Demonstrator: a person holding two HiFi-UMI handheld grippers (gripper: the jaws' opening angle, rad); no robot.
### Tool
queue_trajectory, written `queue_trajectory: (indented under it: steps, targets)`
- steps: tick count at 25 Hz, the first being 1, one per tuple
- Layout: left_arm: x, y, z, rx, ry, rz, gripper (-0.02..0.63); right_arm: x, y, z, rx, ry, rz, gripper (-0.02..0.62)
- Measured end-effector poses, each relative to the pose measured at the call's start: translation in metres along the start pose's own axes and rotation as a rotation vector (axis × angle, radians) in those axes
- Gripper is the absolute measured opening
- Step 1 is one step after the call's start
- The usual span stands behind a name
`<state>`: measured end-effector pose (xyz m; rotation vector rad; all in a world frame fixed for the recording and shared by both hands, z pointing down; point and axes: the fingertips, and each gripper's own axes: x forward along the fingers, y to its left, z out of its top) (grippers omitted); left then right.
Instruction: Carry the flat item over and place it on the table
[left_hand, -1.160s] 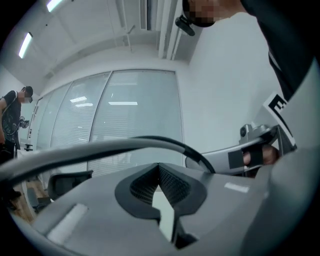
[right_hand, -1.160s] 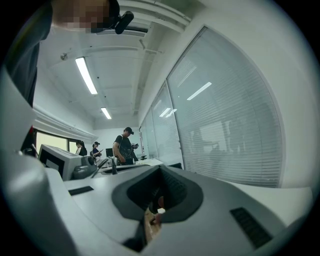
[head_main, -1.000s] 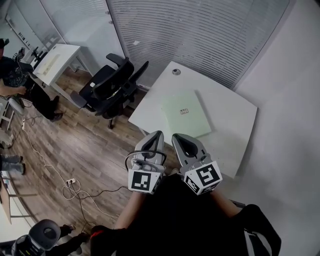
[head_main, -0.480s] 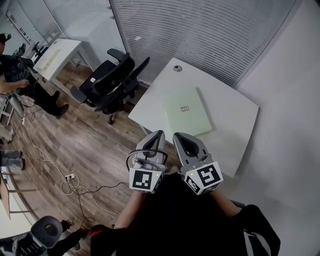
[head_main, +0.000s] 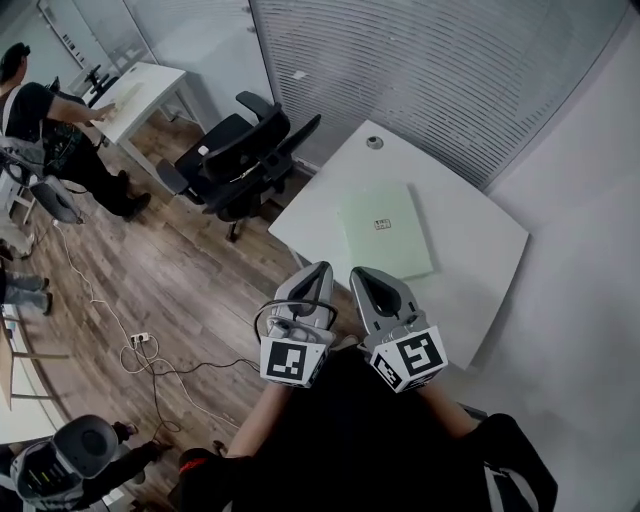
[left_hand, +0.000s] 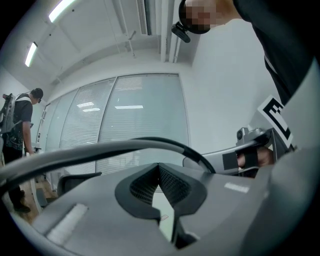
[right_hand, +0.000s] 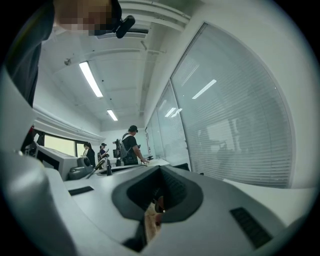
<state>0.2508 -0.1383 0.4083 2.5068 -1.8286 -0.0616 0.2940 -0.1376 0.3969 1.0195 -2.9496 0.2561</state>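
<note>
**Both tools closed, held side by side**

Left tool (head_main: 318, 268): jaws pressed together, nothing between them. Right tool (head_main: 357, 273): jaws likewise together, empty. The two tools sit just beside each other, tips pointing away from the torso. Left forearm (head_main: 258, 425) and right forearm (head_main: 447, 412) are bare and tucked close behind them.

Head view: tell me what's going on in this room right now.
A person holds a left gripper and a right gripper close to the body, at the near edge of a white table. Both have their jaws together and carry nothing. The pale green flat item lies on the table ahead of them, touched by neither. Black office chairs stand beside the table, and another person leans over a far desk.
</note>
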Motion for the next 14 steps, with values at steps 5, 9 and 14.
queue_trajectory:
  steps: [5, 9, 14]
  targets:
    - [-0.009, 0.019, 0.0, -0.005, -0.008, 0.052, 0.005, 0.014, 0.011, 0.0, -0.01, 0.001, 0.035, -0.002]
    - [-0.02, 0.031, 0.004, 0.001, -0.011, 0.066, 0.005, 0.019, 0.026, -0.001, -0.01, 0.015, 0.046, -0.002]
    - [-0.034, 0.049, 0.011, 0.005, -0.018, 0.062, 0.005, 0.037, 0.049, 0.002, -0.012, 0.018, 0.058, -0.002]
